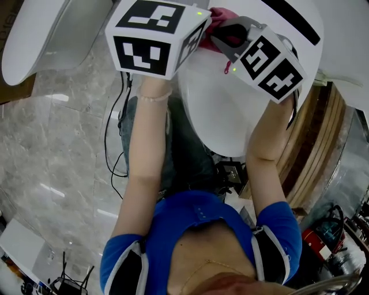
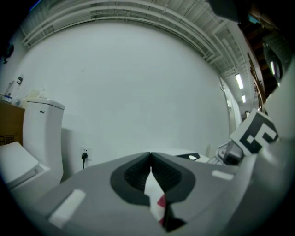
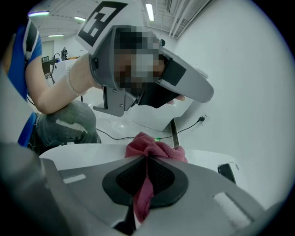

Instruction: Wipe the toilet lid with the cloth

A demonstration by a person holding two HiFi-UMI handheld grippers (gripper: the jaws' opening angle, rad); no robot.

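Observation:
The white toilet lid (image 1: pixel 225 109) lies closed in front of me, and both grippers are held over its far end. My right gripper (image 1: pixel 223 36) is shut on a pink cloth (image 1: pixel 218 16). In the right gripper view the cloth (image 3: pixel 154 146) bunches ahead of the gripper's (image 3: pixel 146 159) tips on the lid (image 3: pixel 78 154), and a strip hangs down between the pads. My left gripper (image 1: pixel 153 37) is just left of the cloth and higher. Its jaws (image 2: pixel 150 155) meet at the tips with nothing clearly held. A sliver of white and red shows through the gap below them.
A second white toilet (image 2: pixel 41 133) stands to the left by the wall, near a socket with a plug (image 2: pixel 84 156). Black cables (image 1: pixel 115 132) trail over the marble floor. Wooden boards (image 1: pixel 317 138) lean at the right, with a red tool (image 1: pixel 320 242) below them.

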